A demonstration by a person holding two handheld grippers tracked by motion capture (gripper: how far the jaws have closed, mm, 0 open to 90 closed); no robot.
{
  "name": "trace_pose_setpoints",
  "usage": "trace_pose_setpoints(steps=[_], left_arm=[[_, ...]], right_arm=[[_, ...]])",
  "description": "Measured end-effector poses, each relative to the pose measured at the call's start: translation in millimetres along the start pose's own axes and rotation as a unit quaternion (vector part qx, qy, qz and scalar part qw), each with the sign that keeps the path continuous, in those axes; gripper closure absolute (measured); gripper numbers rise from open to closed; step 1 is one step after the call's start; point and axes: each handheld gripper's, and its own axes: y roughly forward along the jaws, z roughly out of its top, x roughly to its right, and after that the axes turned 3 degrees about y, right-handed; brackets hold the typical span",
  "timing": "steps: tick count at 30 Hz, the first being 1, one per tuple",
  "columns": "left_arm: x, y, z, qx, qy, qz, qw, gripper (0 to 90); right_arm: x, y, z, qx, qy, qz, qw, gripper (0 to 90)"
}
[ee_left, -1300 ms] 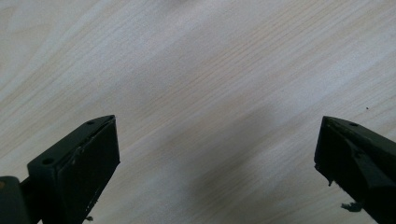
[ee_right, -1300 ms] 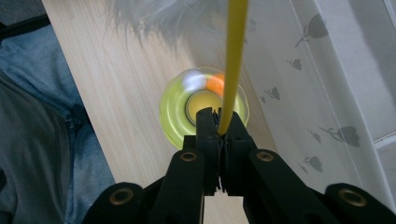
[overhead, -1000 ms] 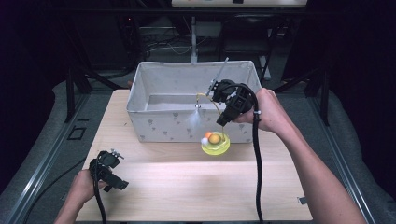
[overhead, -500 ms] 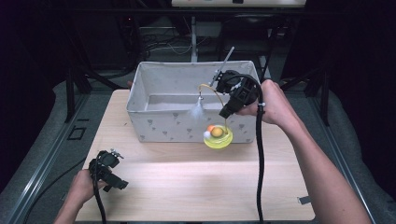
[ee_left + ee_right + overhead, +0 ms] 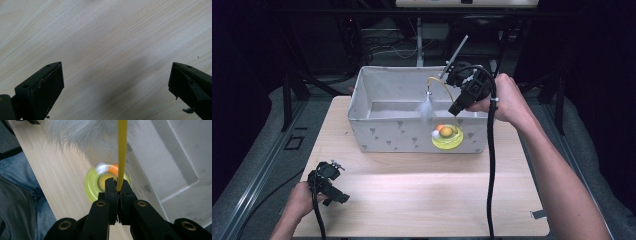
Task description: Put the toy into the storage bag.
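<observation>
Lifted higher since the earlier frame, the cat toy (image 5: 447, 136) now hangs off the table in front of the fabric bin (image 5: 377, 135)'s near wall, its round yellow-green base carrying an orange ball and a white one. Seen from the right gripper view, the right gripper (image 5: 117, 185) is clamped on the toy's thin yellow wire (image 5: 122, 152) (a fluffy white feather tuft (image 5: 82, 132) sways above). Pale wood-grain table (image 5: 105, 37) lies under the left gripper (image 5: 116, 82), jaws wide apart.
</observation>
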Motion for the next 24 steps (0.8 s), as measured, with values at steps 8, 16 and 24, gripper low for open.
trace_pose_setpoints(steps=[8, 16, 24], left_arm=[[-0.3, 0.9, 0.1, -0.002, 0.002, -0.001, 1.0, 0.0], [0.3, 1.4, 0.2, -0.003, 0.001, -0.003, 1.0, 0.0], [0.3, 1.8, 0.2, -0.004, 0.003, -0.003, 1.0, 0.0]], right_arm=[[6.1, -14.3, 12.6, 0.019, 0.008, -0.011, 0.9997, 88.2], [11.7, -26.2, 27.8, 0.028, 0.013, -0.026, 0.9992, 88.2], [20.3, -31.0, 40.2, 0.035, 0.023, -0.041, 0.9983, 88.2]])
